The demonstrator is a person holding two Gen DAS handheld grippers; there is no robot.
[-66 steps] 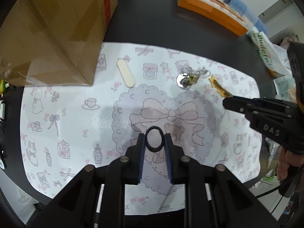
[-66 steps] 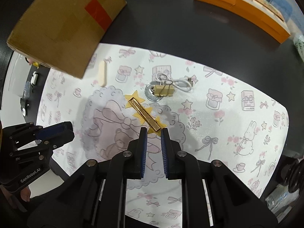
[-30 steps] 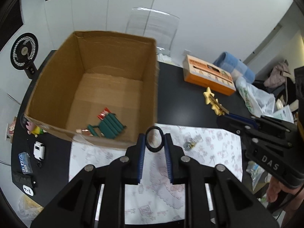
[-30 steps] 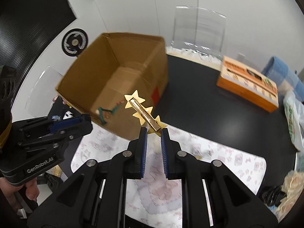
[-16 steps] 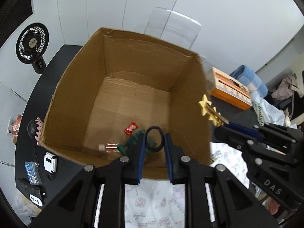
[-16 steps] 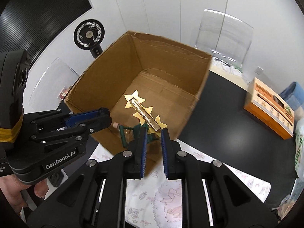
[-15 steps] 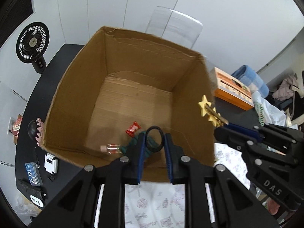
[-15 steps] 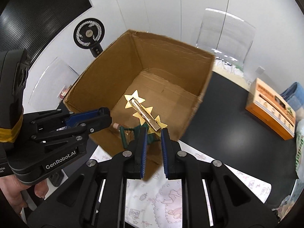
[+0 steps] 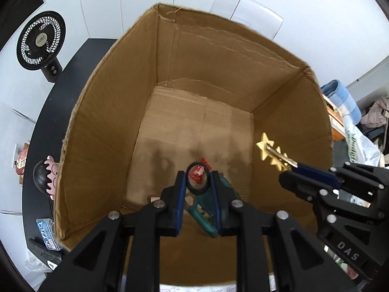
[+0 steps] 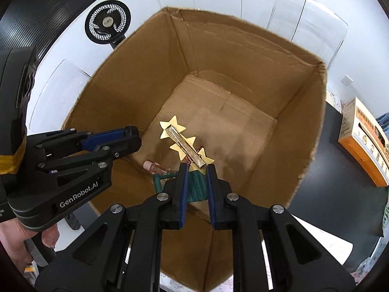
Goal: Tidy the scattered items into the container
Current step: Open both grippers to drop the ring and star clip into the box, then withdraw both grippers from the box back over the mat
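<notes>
Both hand-held grippers, now above box [image 9: 102, 112]

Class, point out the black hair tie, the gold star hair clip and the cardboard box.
black hair tie [image 9: 197, 178], left wrist view, ring's lower band
gold star hair clip [image 10: 186, 147], right wrist view, metal bar
cardboard box [image 9: 218, 56], left wrist view, far wall

The cardboard box [image 9: 102, 112] is plain brown inside and out, its floor paler with grey shadow patches. The left tongs [image 9: 198, 180] are black with blue pads and hold a black hair tie [image 9: 197, 187]; the right tongs [image 10: 196, 171] are black with blue pads too and hold a gold hair clip [image 10: 184, 144] with yellow stars. On the box floor lie a dark green comb-like item [image 10: 197, 187], a red wrapper [image 9: 197, 174] and a clear pinkish vial [image 10: 156, 168]. At upper left stands a black fan [image 9: 40, 42] against a white wall. The tabletop [image 9: 65, 82] is black. At the right edge sit an orange box [image 10: 364, 143] and a blue-and-white striped cloth [image 9: 340, 101].
</notes>
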